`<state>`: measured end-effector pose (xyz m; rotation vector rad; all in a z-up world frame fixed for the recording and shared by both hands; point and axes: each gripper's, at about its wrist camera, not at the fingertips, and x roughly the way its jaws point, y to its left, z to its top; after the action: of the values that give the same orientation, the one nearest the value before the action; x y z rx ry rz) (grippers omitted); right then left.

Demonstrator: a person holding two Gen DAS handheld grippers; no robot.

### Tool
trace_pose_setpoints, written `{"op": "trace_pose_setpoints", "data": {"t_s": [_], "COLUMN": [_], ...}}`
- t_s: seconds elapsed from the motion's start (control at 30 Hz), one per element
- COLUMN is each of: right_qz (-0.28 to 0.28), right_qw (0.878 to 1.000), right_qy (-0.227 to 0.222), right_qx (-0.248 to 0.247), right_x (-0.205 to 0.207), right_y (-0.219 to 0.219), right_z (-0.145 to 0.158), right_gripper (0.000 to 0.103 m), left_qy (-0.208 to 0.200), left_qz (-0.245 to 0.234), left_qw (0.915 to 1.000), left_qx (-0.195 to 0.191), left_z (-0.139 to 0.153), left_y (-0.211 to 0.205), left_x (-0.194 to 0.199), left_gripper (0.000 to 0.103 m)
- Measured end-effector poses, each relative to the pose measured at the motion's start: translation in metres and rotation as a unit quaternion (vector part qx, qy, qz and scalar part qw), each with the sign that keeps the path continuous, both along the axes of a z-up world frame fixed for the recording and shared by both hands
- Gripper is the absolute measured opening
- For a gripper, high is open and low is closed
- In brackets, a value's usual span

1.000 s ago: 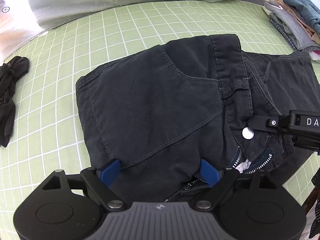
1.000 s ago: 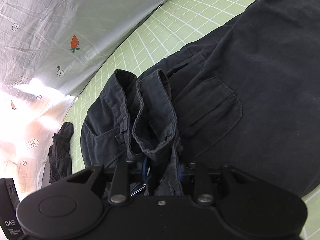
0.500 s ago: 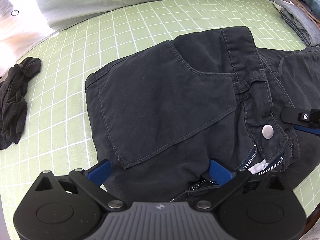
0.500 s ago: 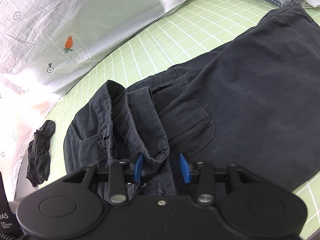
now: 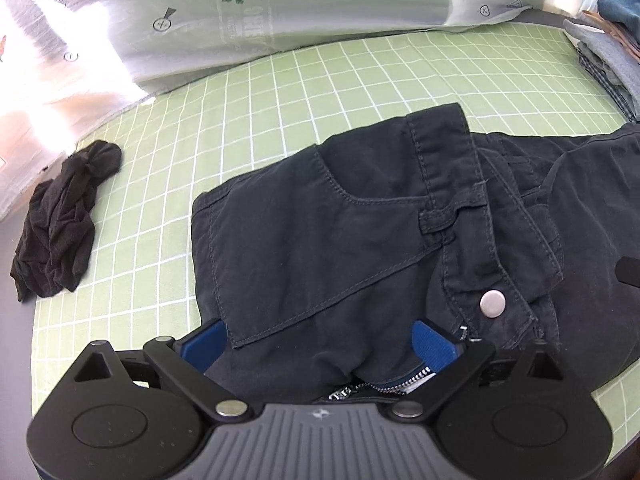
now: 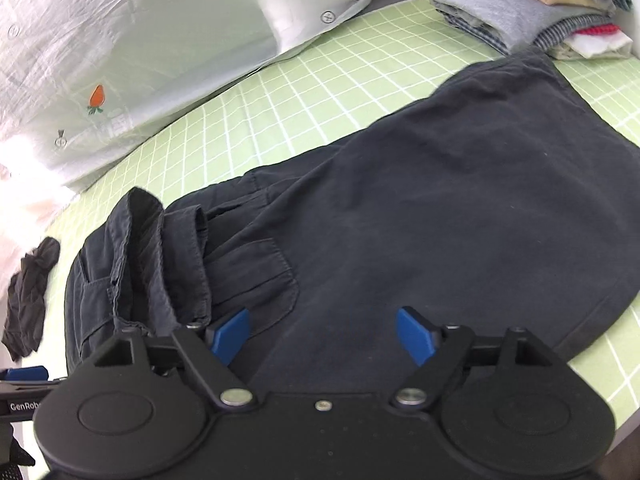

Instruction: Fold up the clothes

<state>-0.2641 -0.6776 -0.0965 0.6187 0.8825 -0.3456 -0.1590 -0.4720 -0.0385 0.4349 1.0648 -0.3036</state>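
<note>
On the green checked bed [image 5: 360, 80], dark pants [image 5: 320, 248] sit between a crumpled black garment [image 5: 60, 216] and folded stack [image 6: 520, 12]; left tool [image 5: 320, 340] and right tool [image 6: 324, 332] both gape wide, gripping nothing.

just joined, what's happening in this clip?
A person is folding dark trousers on a green checked sheet. Both grippers are open: the left gripper straddles the fly area by the waistband, the right gripper hovers over the trouser seat. A stack of clothes sits at the far edge.
</note>
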Motion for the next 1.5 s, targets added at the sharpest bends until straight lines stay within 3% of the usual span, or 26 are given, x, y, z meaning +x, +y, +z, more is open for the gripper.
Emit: {"op": "trace_pose_setpoints", "data": {"t_s": [0.07, 0.27, 0.5, 0.77, 1.0, 1.17, 1.27, 1.5], "right_qz": [-0.027, -0.105, -0.167, -0.238, -0.258, -0.276, -0.286, -0.308], "right_qw": [1.0, 0.994, 0.986, 0.971, 0.962, 0.945, 0.931, 0.889], "right_qy": [0.0, 0.016, 0.022, -0.015, -0.077, -0.13, -0.161, -0.228], "right_qx": [0.006, -0.008, 0.002, 0.034, 0.051, 0.117, 0.157, 0.249], "right_x": [-0.014, -0.059, -0.098, -0.118, -0.109, -0.111, -0.112, -0.113], "right_y": [-0.021, -0.084, -0.134, -0.18, -0.196, -0.205, -0.21, -0.222], "right_z": [-0.003, -0.018, -0.032, -0.048, -0.055, -0.065, -0.071, -0.088], "right_gripper": [0.091, 0.092, 0.092, 0.093, 0.103, 0.103, 0.085, 0.086], "left_qy": [-0.014, 0.019, 0.048, 0.072, 0.091, 0.098, 0.096, 0.095], "left_qz": [-0.013, -0.023, 0.022, 0.041, 0.03, 0.028, 0.029, 0.029], "left_qw": [0.9997, 0.9986, 0.9971, 0.9953, 0.9945, 0.994, 0.9941, 0.9943], "left_qx": [0.012, 0.044, 0.054, 0.049, 0.042, 0.038, 0.041, 0.039], "left_z": [-0.001, -0.03, -0.047, -0.051, -0.054, -0.055, -0.056, -0.056], "left_y": [-0.014, -0.048, -0.053, -0.049, -0.046, -0.046, -0.048, -0.05], "left_x": [-0.003, -0.005, 0.012, 0.022, 0.029, 0.032, 0.032, 0.031], "left_gripper": [0.099, 0.099, 0.101, 0.103, 0.103, 0.103, 0.103, 0.103]}}
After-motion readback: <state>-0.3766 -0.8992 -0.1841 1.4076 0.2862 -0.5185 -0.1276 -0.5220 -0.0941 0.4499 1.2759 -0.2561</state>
